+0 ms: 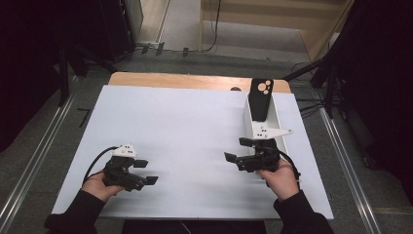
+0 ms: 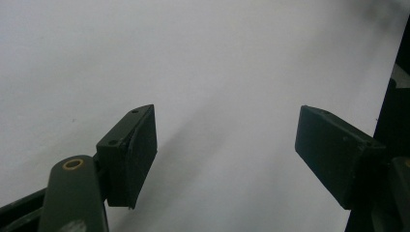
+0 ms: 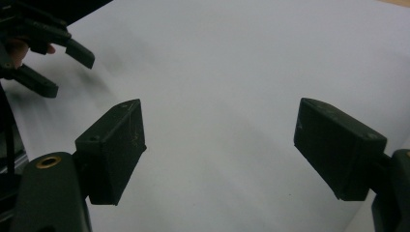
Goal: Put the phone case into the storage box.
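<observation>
High view: left hand-held gripper (image 1: 145, 171) low over the white table (image 1: 185, 131), jaws spread wide, nothing between them; right hand-held gripper (image 1: 239, 149) likewise wide apart and empty, pointing across toward the left one; just behind the right hand-held gripper, touching nothing of it, a white tray (image 1: 275, 117) with a black phone case (image 1: 260, 97) propped upright inside; well apart from the left hand-held gripper, bare white table between.

A white sheet-covered wooden table (image 1: 146, 80) is set on a grey carpeted floor (image 1: 44, 161), flanked by metal floor rails (image 1: 343, 161); dark surroundings are seen at both sides.
</observation>
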`<state>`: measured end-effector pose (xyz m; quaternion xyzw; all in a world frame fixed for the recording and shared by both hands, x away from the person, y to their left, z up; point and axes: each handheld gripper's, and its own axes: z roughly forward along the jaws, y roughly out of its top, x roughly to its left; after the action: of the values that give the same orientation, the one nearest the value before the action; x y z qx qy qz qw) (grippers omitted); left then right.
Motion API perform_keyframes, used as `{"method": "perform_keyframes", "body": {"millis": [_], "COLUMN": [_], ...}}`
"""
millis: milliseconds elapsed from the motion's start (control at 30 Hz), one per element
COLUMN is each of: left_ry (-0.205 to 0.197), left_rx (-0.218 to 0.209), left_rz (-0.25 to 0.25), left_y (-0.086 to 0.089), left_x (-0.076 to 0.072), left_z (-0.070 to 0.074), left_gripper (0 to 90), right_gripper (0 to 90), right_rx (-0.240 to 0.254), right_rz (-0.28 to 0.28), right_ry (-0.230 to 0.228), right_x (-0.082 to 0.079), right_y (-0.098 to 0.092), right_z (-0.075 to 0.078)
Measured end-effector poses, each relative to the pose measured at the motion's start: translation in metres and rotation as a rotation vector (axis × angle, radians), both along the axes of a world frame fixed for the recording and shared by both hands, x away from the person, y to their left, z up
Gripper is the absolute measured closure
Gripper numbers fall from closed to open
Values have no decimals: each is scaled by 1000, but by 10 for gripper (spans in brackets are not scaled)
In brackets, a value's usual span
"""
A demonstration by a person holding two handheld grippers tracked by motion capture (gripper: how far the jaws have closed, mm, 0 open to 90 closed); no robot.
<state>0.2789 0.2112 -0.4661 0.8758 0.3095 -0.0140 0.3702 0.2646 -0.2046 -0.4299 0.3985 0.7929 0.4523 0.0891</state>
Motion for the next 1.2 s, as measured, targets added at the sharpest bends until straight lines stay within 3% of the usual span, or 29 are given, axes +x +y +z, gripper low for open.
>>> {"method": "perform_keyframes", "body": {"millis": [500, 767, 1033, 1133, 1200], "left_ry": [-1, -2, -2, -2, -1], "left_rx": [1, 0, 4, 3, 3], "left_rz": [1, 4, 1, 0, 2], "left_y": [0, 1, 1, 1, 1], "left_x": [0, 0, 0, 0, 0], "left_z": [0, 0, 0, 0, 0], "left_gripper": [230, 230, 230, 230, 230], "right_gripper": [208, 208, 210, 209, 209], "right_rx": [-28, -46, -64, -53, -77], "right_rz": [41, 69, 80, 97, 100], "right_ry": [-4, 70, 47, 85, 96], "right_x": [-21, -32, -43, -46, -49], "right_y": [-3, -7, -14, -16, -16], "right_z": [-16, -27, -31, -34, -37]}}
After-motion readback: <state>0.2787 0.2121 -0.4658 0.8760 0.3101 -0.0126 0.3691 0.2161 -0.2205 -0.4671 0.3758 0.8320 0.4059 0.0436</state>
